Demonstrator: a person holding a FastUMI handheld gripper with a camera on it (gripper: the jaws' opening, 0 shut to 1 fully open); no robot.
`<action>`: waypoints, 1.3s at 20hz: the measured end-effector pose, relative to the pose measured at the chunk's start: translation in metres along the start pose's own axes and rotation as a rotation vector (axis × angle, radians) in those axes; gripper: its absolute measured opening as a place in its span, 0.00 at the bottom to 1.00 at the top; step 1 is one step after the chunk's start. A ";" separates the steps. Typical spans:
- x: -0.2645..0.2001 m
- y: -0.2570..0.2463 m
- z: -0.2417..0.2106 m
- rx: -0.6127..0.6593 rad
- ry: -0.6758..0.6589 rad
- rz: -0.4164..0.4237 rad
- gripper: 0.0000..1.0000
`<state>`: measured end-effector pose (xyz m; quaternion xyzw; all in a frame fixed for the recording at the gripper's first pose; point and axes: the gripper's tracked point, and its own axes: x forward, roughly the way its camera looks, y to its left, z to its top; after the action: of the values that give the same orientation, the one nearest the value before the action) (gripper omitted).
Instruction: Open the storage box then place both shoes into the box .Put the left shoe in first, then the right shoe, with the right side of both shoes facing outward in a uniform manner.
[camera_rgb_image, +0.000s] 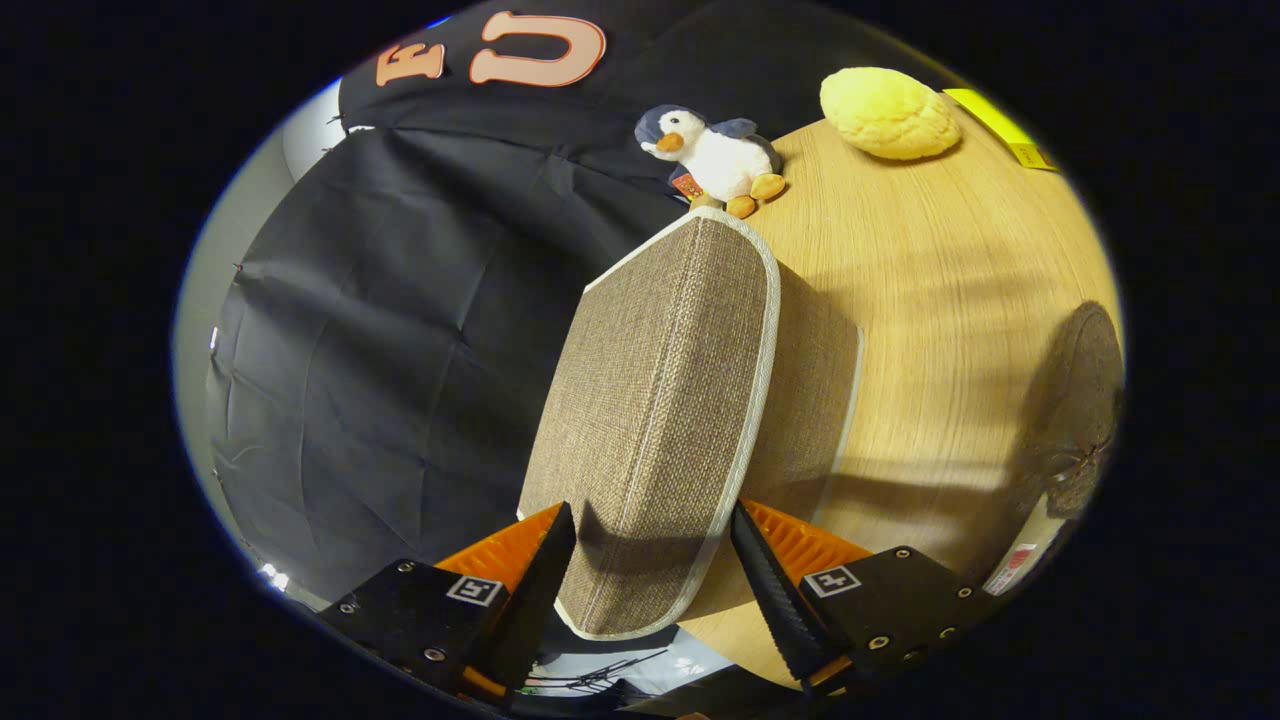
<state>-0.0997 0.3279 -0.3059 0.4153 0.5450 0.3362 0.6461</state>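
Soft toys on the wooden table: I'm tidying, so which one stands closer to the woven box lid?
The white-and-grey plush penguin, just beyond the lid the claw holds; the yellow plush lies farther off.

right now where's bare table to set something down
Bare wood lies on the table between the fabric lid held in the gripper and the dark shoe. It is crowded by the penguin toy and yellow plush.

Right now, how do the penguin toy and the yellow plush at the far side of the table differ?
The penguin toy is white and dark with orange beak and feet; the yellow plush is one plain colour. The penguin has a head, wings and feet; the yellow plush is a rounded lump. The penguin sits at the table edge by the black cloth, the yellow plush further in. Both lie beyond the lid between the gripper fingers.
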 end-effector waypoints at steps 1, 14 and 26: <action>-0.002 -0.001 0.001 0.005 -0.008 0.004 0.93; -0.049 0.075 0.041 0.055 -0.163 0.199 0.33; 0.005 0.213 0.065 -0.127 -0.199 0.272 0.18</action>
<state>-0.0311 0.4127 -0.1113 0.4749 0.3949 0.4116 0.6702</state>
